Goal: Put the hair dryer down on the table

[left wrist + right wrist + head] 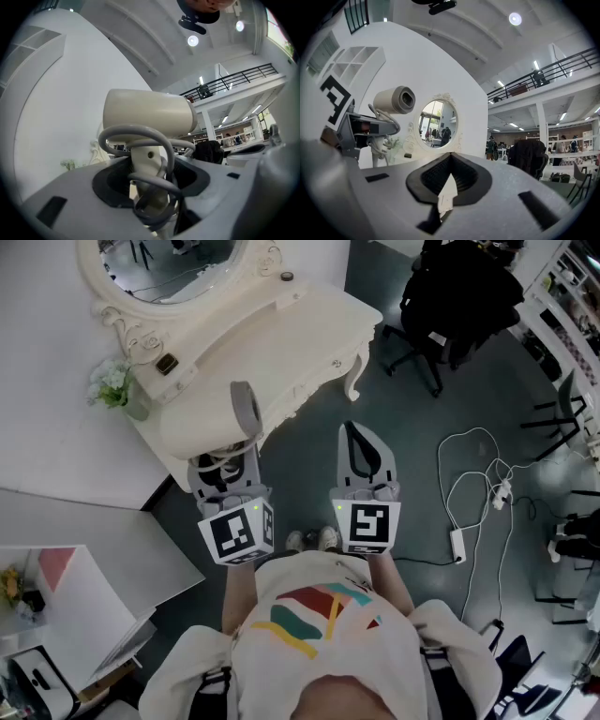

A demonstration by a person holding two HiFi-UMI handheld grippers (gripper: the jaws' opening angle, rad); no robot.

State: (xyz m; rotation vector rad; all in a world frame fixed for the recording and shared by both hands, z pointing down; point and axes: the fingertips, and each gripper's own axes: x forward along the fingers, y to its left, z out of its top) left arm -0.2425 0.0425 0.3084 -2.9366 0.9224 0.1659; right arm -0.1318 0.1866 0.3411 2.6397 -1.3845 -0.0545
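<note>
Near: right gripper (361,448) has its jaws together, empty. The left gripper (225,463) is clamped on the handle (149,161) of the cream plastic hair dryer (202,430), centre-left, over the near edge of the cream carved counter (309,324).

Risks: the grey cord (143,131) looped round the handle may snag the jaws, and an edge landing could topple the dryer.

The barrel's long axis runs left-right, with the grey nozzle (246,411) toward upper right.

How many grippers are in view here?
2. The left gripper, by the white table, has its jaws closed on the hair dryer; the right gripper, beside it over the floor, has its jaws together and empty.
</note>
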